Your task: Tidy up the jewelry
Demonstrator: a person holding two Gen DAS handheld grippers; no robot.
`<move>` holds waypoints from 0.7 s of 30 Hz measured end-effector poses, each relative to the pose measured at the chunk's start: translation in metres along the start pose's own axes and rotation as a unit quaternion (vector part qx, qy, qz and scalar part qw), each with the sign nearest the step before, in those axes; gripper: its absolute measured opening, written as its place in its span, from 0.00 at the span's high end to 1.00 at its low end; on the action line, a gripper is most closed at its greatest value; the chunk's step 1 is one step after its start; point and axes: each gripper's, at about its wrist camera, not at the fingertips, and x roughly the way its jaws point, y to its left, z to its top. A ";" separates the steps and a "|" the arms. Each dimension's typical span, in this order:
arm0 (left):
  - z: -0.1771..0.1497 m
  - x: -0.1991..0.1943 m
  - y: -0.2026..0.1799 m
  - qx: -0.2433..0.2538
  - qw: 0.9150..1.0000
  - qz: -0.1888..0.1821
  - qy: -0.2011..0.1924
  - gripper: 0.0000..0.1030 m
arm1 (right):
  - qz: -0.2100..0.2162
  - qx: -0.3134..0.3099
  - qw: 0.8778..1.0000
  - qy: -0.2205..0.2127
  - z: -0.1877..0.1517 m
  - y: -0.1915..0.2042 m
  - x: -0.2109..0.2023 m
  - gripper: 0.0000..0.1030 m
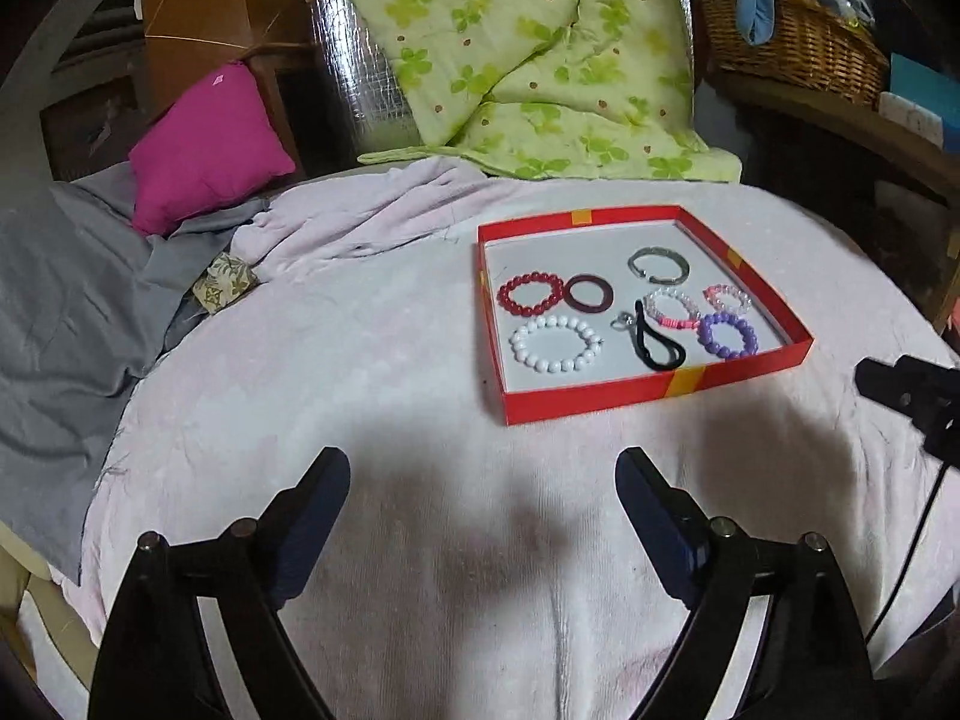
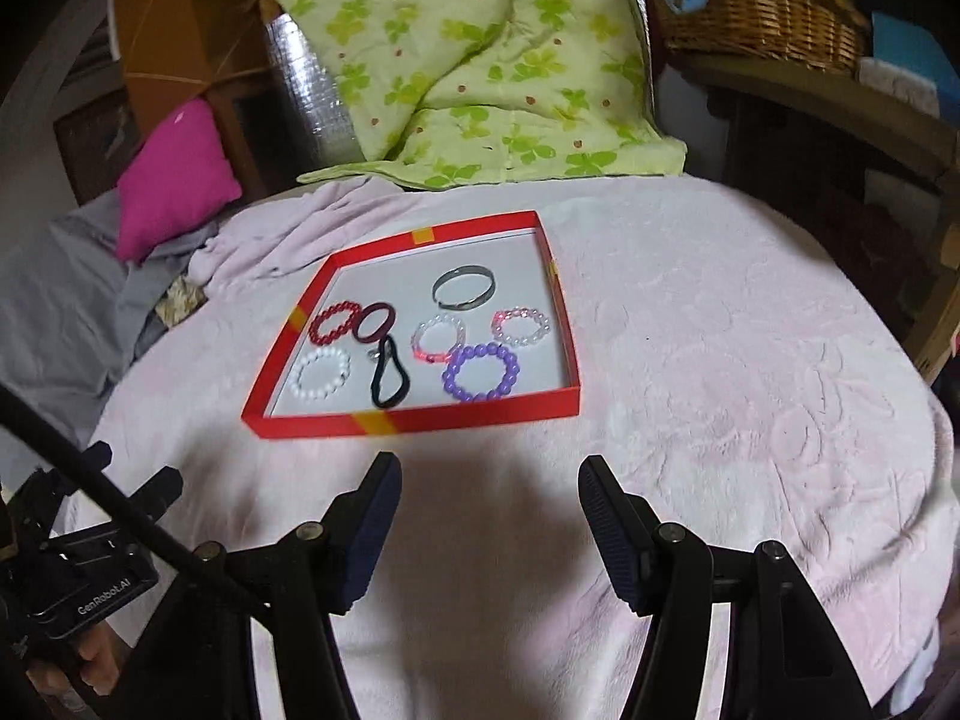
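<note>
Left gripper [image 1: 483, 468]: jaws spread wide, nothing between them, held just short of the red tray's [image 1: 654, 391] near wall, to its left. Right gripper [image 2: 489, 477]: jaws likewise spread, unloaded, just short of the same near wall.

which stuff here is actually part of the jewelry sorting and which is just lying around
Part of the job:
- shallow red cardboard tray
- white bead bracelet
- red bead bracelet
- purple bead bracelet
- grey metal bangle
- black elastic loop

Just lying about:
- magenta cushion
- green floral quilt
- wicker basket
</note>
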 end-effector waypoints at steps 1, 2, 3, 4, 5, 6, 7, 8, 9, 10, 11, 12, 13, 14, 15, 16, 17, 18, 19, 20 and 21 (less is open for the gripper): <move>0.001 0.001 0.003 -0.005 1.000 0.005 -0.005 0.12 | -0.004 -0.006 1.000 -0.004 0.000 0.004 0.001 0.37; 0.002 0.003 0.006 -0.012 1.000 0.010 -0.009 0.12 | -0.009 -0.012 1.000 -0.006 0.000 0.008 0.002 0.37; 0.003 0.008 0.011 -0.021 1.000 0.018 -0.011 0.12 | -0.016 -0.014 1.000 -0.008 0.001 0.011 0.004 0.37; 0.004 0.009 0.015 -0.028 0.999 0.024 -0.012 0.12 | -0.020 -0.015 1.000 -0.009 0.003 0.013 0.007 0.37; 0.006 0.014 0.017 -0.037 0.999 0.030 -0.011 0.12 | -0.020 -0.017 1.000 -0.008 0.005 0.015 0.010 0.37; 0.009 0.020 0.020 -0.046 0.998 0.037 -0.008 0.12 | -0.020 -0.020 1.000 -0.006 0.006 0.017 0.013 0.37; 0.011 0.022 0.020 -0.050 0.998 0.039 -0.006 0.12 | -0.022 -0.022 0.999 -0.005 0.008 0.020 0.015 0.37; 0.013 0.026 0.020 -0.054 0.998 0.038 -0.005 0.12 | -0.026 -0.025 0.999 -0.004 0.009 0.022 0.017 0.37; 0.014 0.026 0.020 -0.054 0.998 0.037 -0.006 0.12 | -0.028 -0.029 0.999 -0.004 0.009 0.024 0.019 0.37; 0.015 0.027 0.018 -0.053 0.998 0.036 -0.007 0.12 | -0.031 -0.033 0.999 -0.005 0.010 0.026 0.020 0.37; 0.016 0.027 0.017 -0.053 0.998 0.036 -0.008 0.12 | -0.035 -0.037 0.999 -0.006 0.010 0.028 0.020 0.36; 0.016 0.027 0.015 -0.053 0.998 0.033 -0.010 0.12 | -0.039 -0.039 0.998 -0.006 0.010 0.029 0.021 0.37; 0.016 0.027 0.014 -0.053 0.998 0.031 -0.011 0.12 | -0.042 -0.040 0.998 -0.006 0.011 0.030 0.021 0.36; 0.016 0.027 0.011 -0.052 0.998 0.028 -0.011 0.12 | -0.047 -0.042 0.998 -0.005 0.011 0.031 0.022 0.36; 0.016 0.028 0.008 -0.049 0.998 0.025 -0.011 0.12 | -0.052 -0.044 0.998 -0.005 0.011 0.032 0.022 0.36; 0.017 0.028 0.006 -0.044 0.999 0.024 -0.012 0.12 | -0.061 -0.048 0.997 -0.009 0.011 0.034 0.021 0.36; 0.017 0.028 0.003 -0.040 0.999 0.024 -0.013 0.12 | -0.069 -0.056 0.996 -0.016 0.011 0.036 0.019 0.36; 0.016 0.028 0.001 -0.036 0.999 0.025 -0.014 0.12 | -0.078 -0.066 0.995 -0.023 0.011 0.038 0.017 0.36; 0.016 0.029 -0.001 -0.035 0.999 0.026 -0.015 0.12 | -0.088 -0.075 0.993 -0.031 0.011 0.041 0.014 0.36; 0.016 0.029 -0.002 -0.034 0.999 0.026 -0.016 0.12 | -0.094 -0.080 0.992 -0.037 0.011 0.042 0.012 0.36; 0.016 0.029 -0.003 -0.034 0.999 0.026 -0.016 0.12 | -0.099 -0.086 0.990 -0.043 0.011 0.043 0.009 0.36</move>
